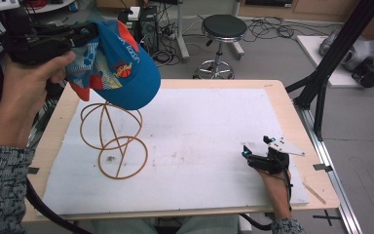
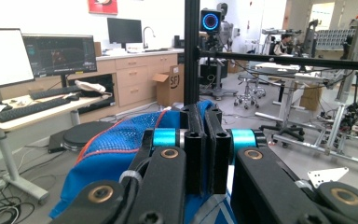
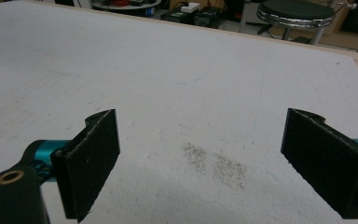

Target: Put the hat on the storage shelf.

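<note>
We hold the cap (image 1: 119, 68) clamped in the left gripper (image 1: 80, 36) above the wire stand (image 1: 114, 141), right gripper (image 1: 253, 157) idle and released; next, lower it squarely onto the stand's top.

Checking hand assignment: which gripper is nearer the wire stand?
Left. The left gripper, shut on the blue cap, is held just above the wire stand. The right gripper rests open on the white mat, well off to the stand's right.
</note>
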`<state>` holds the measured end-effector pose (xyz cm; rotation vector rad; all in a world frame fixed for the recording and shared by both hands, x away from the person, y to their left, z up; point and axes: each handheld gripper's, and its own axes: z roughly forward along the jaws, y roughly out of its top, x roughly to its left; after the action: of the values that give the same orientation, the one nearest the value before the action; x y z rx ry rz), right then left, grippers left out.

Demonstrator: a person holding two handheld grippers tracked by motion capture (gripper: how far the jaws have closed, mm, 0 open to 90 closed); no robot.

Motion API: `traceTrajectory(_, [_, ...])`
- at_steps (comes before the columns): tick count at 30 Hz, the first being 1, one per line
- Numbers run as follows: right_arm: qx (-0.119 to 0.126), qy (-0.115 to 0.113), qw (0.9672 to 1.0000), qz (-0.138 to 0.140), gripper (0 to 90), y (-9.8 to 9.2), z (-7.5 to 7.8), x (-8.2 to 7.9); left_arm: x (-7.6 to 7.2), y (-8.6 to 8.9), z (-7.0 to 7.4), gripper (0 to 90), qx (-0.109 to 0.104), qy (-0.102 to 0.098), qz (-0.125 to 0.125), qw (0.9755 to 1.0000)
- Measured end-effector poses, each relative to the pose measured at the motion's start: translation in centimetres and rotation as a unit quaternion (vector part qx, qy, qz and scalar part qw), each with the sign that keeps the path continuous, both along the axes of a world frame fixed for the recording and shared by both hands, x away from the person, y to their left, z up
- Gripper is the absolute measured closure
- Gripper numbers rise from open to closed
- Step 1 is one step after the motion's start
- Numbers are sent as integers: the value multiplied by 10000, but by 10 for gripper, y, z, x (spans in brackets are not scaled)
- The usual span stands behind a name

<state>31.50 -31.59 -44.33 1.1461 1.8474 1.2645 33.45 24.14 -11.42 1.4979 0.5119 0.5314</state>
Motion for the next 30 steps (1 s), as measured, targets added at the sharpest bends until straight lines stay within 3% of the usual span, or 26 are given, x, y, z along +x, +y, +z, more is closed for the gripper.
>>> traceTrajectory(8, [-67, 2, 10000, 41, 106, 1, 0, 0, -8, -2, 8, 876, -98, -140, -12, 9999])
traceTrajectory(12, [-72, 3, 10000, 40, 106, 1, 0, 0, -8, -5, 5, 876, 61, -81, -58, 9999])
traceTrajectory(16, [-42, 18, 10000, 27, 106, 1, 0, 0, -8, -5, -1, 876, 95, 31, -131, 9999])
traceTrajectory(20, [-67, -1, 10000, 2, 106, 0, 0, 0, -7, -4, -13, 874, 322, 305, -112, 9990])
traceTrajectory(24, [-52, 19, 10000, 9, 105, 0, -1, 0, -6, -1, -20, 872, 375, 454, -118, 9982])
traceTrajectory(30, [-40, 37, 10000, -5, 106, 0, -1, 0, -4, 9, -41, 867, 583, 730, -137, 9955])
